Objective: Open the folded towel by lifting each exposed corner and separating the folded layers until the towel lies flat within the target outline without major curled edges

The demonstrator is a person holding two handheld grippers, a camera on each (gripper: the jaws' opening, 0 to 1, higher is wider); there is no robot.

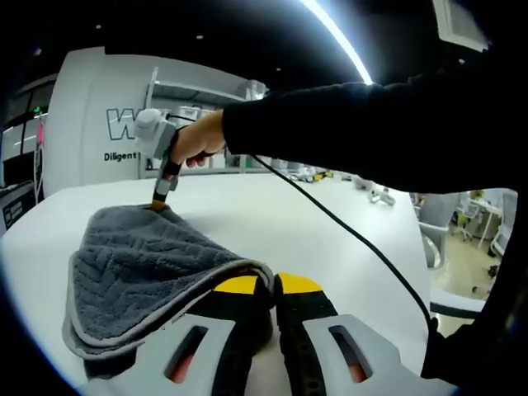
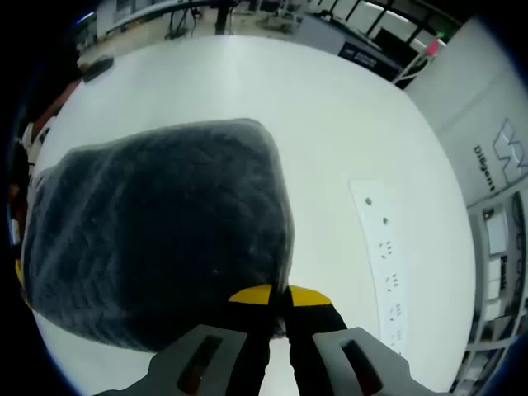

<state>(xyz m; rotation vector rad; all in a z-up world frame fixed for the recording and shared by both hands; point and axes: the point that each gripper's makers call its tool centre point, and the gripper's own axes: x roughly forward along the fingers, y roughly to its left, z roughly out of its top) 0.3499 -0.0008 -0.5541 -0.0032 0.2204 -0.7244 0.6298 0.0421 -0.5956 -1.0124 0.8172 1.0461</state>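
1. In the left gripper view, a grey towel (image 1: 140,272) with a chevron weave is seen folded on the white table (image 1: 272,223), its layered edge hanging at the lower left; the underside of the fold is hidden.
2. At the towel's far corner, the right gripper (image 1: 158,202) is held by a hand (image 1: 196,140); its tip touches the cloth, but how its jaws stand cannot be made out there.
3. On the wall behind, a large "W" and the word "Diligent" are read; the rest is cut off by the gripper.
4. The left gripper (image 1: 272,285) is seen with its yellow-tipped jaws pressed together on the towel's near edge.
5. A black cable (image 1: 346,227) is seen running across the table beneath a dark sleeve (image 1: 363,124).
6. In the right gripper view, the towel (image 2: 157,239) appears blurred, and its weave is hard to make out.
7. The right gripper (image 2: 276,297) is seen closed on the towel's edge.
8. A white power strip (image 2: 384,256) lies near the table's right edge.
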